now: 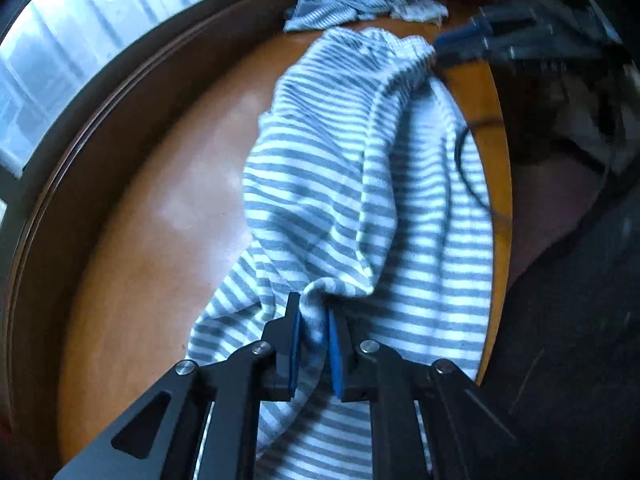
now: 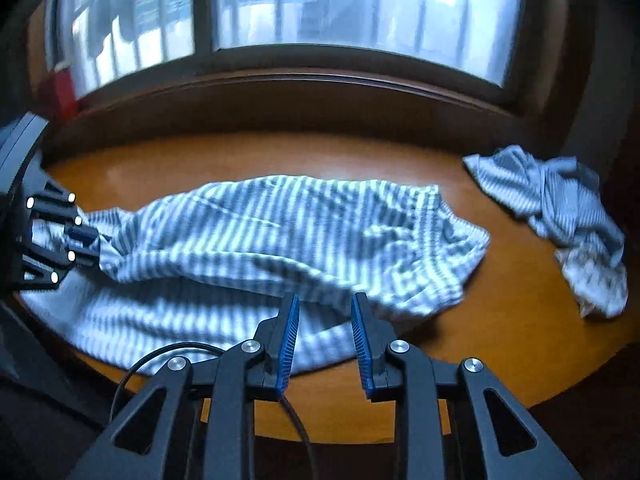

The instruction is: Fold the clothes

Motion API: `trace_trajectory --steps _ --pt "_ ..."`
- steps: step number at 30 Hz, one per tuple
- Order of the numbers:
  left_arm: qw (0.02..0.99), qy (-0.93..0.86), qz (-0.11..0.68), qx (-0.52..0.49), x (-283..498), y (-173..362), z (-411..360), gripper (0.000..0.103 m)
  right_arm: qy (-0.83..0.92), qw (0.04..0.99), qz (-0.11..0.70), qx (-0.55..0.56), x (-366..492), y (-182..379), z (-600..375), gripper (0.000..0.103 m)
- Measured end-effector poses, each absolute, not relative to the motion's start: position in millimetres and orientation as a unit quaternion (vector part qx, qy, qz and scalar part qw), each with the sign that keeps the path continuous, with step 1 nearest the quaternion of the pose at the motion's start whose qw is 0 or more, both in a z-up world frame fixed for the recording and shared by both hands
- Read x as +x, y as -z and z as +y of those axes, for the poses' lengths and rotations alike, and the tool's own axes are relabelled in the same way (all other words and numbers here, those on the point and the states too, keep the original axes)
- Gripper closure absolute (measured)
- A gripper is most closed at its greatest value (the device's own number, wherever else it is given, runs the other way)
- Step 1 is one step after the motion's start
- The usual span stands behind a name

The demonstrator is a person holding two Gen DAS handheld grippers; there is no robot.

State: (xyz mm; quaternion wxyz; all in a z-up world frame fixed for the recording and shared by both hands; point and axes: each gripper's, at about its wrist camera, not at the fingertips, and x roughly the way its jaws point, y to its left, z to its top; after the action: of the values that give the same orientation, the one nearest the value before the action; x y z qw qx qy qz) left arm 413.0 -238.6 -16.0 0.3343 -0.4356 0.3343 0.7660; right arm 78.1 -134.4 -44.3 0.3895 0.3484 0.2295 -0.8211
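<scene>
Two tongs on one striped garment (image 2: 256, 240), which lies stretched and rumpled across the wooden surface (image 1: 160, 208), near hem at or over the front edge.

Left tongs (image 1: 314, 344) pinch a bunched wad of it at one end; the grab looks thick, so several layers may be caught. Pulling from there would drag the whole bundle rather than one edge, and the fold comes out skewed.

Right tongs (image 2: 325, 340) are spread, nothing between them, hovering low over the near edge of the cloth. A black cable (image 2: 160, 354) lies just beside them on the fabric. Closing there could snag cable along with cloth.

Cloth is slack and twisted mid-span; tension from one end only would rope it up.

Farther off, a second crumpled pile (image 2: 560, 216) sits apart near the far right corner. A wide sweep could drag into it.
</scene>
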Motion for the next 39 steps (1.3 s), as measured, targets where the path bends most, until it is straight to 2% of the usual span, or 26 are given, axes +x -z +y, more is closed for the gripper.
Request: trace_trajectory --steps 3,6,12,13,14,15,23,29,32,34,39 --pt "0.312 -0.775 0.327 -0.442 412.6 18.8 -238.0 0.092 0.805 0.403 0.287 0.327 66.8 48.6 -126.2 0.064" --pt "0.278 -0.797 0.286 -0.453 410.9 14.5 -241.8 0.096 0.785 0.415 0.349 0.300 58.8 61.3 -116.0 0.059" --pt "0.200 -0.850 0.192 -0.448 419.3 -5.0 -254.5 0.096 0.736 0.466 0.405 0.279 49.4 77.5 -114.7 0.058" --pt "0.186 -0.857 0.176 -0.446 420.7 -8.2 -256.6 0.096 0.735 0.470 0.404 0.275 46.1 78.0 -114.4 0.070" --pt "0.173 -0.864 0.160 -0.444 422.1 -11.5 -258.7 0.096 0.736 0.473 0.401 0.272 42.9 77.5 -113.7 0.089" --pt "0.159 -0.871 0.143 -0.442 423.5 -14.7 -260.9 0.096 0.743 0.475 0.388 0.269 39.8 72.6 -111.4 0.100" --pt "0.087 -0.914 0.028 -0.396 423.1 -54.2 -272.8 0.096 0.796 0.506 0.260 0.206 24.0 -21.4 -77.5 0.101" --pt "0.097 -0.937 0.002 -0.336 416.1 -99.0 -267.0 0.096 0.812 0.536 0.178 0.145 18.1 -102.7 -52.1 0.101" --pt "0.090 -0.944 0.032 -0.316 385.9 -110.8 -257.4 0.096 0.816 0.526 0.196 0.139 3.2 -120.4 -63.2 0.101" --pt "0.084 -0.946 0.061 -0.306 354.4 -113.2 -249.4 0.096 0.822 0.495 0.244 0.142 -18.8 -112.8 -87.5 0.101" --pt "0.060 -0.937 0.115 -0.324 235.1 -84.5 -224.1 0.096 0.829 0.407 0.339 0.183 -106.2 -45.7 -174.9 0.102"
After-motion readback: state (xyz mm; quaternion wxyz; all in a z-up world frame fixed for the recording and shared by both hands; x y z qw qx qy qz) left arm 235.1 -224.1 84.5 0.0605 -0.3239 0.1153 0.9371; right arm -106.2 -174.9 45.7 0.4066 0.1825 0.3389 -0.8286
